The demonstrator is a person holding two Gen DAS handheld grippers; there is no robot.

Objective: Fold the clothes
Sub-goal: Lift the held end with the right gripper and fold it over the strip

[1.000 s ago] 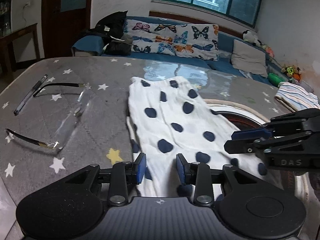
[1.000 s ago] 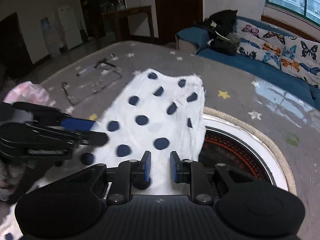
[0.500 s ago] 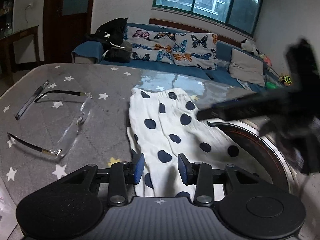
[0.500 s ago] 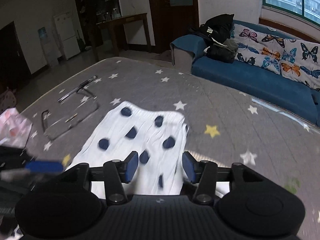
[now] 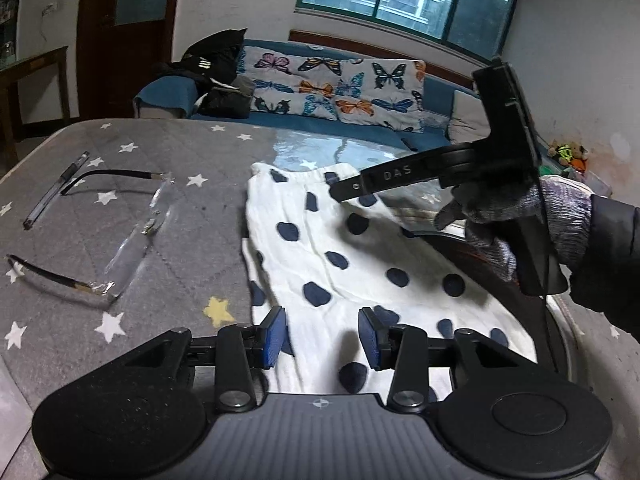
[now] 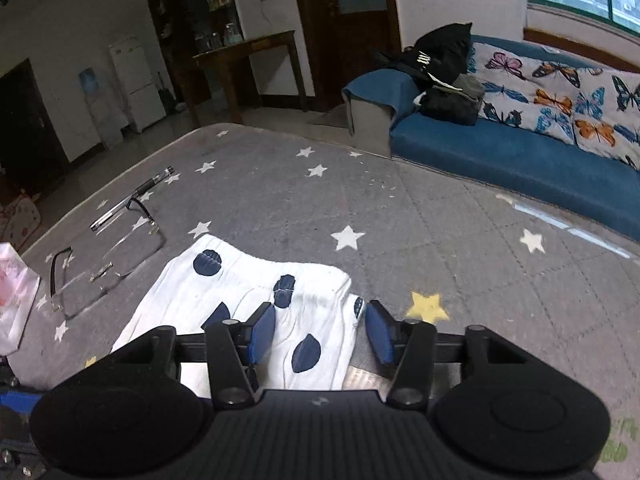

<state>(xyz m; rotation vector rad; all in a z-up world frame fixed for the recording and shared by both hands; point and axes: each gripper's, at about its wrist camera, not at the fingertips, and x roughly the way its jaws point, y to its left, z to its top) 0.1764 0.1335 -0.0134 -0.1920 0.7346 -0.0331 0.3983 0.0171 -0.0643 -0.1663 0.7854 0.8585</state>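
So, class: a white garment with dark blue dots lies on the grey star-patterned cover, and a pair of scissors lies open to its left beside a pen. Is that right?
Not quite. It is a pair of glasses, arms unfolded, not scissors, as the left wrist view shows. The rest holds: the white dotted garment lies on the grey star cover, with the pen beside the glasses.

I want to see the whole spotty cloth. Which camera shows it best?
The left wrist view shows the spotty cloth best: nearly its whole length lies spread on the starry cover, though the other gripper crosses its far end. The right wrist view shows only that far end, partly hidden behind its own gripper.
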